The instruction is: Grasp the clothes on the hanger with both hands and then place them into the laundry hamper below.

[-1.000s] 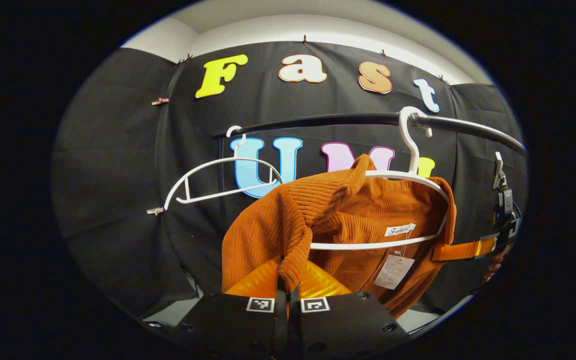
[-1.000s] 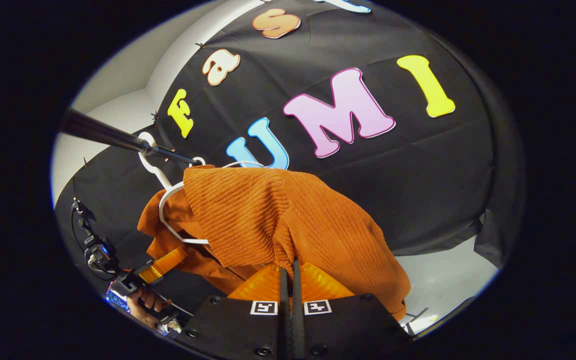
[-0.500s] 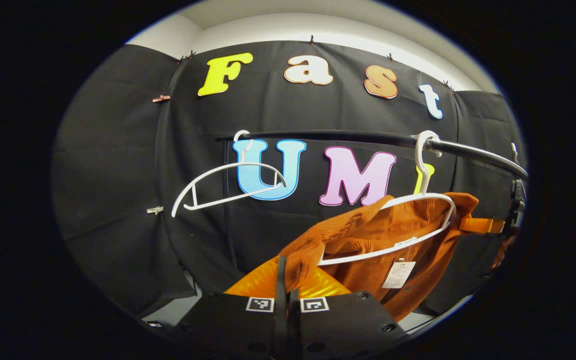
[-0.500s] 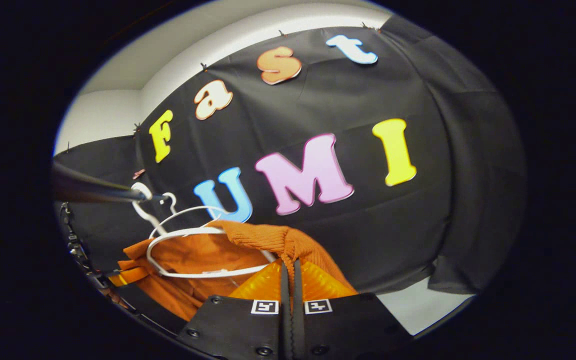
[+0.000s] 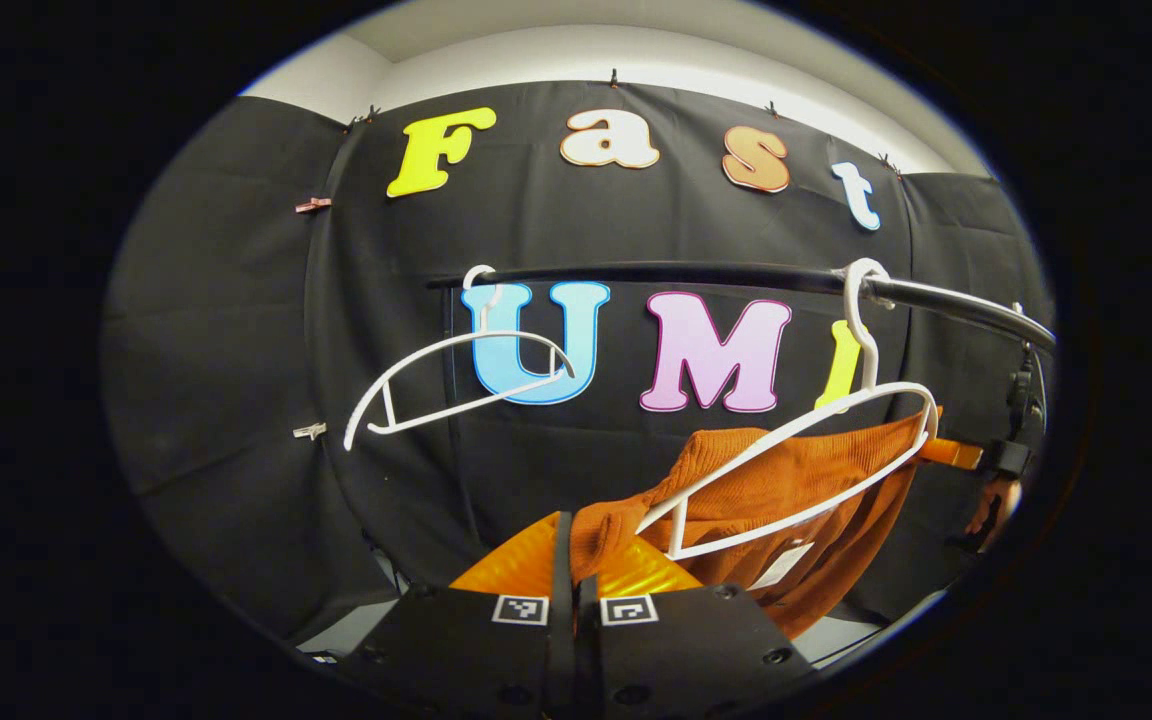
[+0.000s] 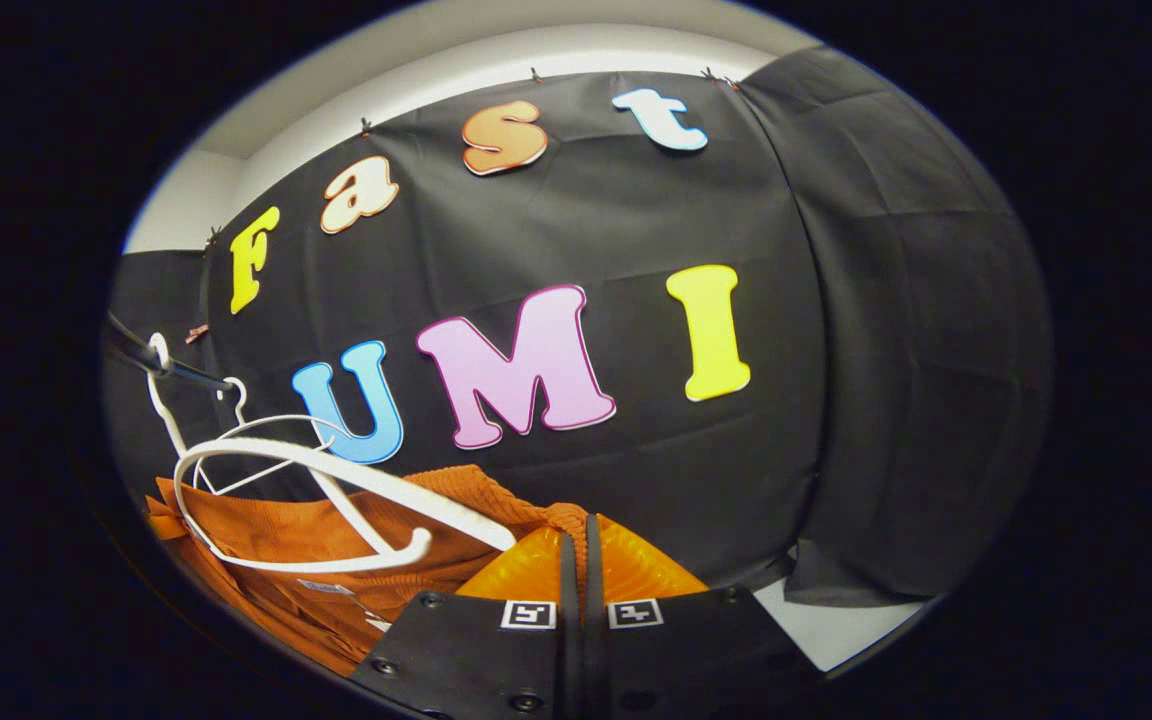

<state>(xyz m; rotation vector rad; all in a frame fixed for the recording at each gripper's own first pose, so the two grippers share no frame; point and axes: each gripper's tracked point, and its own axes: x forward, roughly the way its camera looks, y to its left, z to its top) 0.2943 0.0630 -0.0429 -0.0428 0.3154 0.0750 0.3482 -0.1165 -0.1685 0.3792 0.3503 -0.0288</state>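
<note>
**Ribbed orange knit pinched at both ends, sagging below its hanger**

In the left gripper view, the left gripper [image 5: 568, 560] has its jaws clenched on a fold of the orange sweater [image 5: 786, 490], a ribbed knit. In the right gripper view, the right gripper [image 6: 576, 560] likewise has its jaws pressed together on the sweater's rolled edge. The cloth hangs slack between the two grips, mostly below the white plastic hanger [image 5: 816, 455], whose curved wire-like frame tilts across it. A paper tag [image 5: 776, 565] dangles from the garment; its print is too small to read. Farther back, the hanger's hook sits on a dark round rail [image 5: 716, 275], beside a second, bare white hanger [image 5: 456, 385]. At the far right a hand [image 5: 991, 505] holds the other gripper.
</note>
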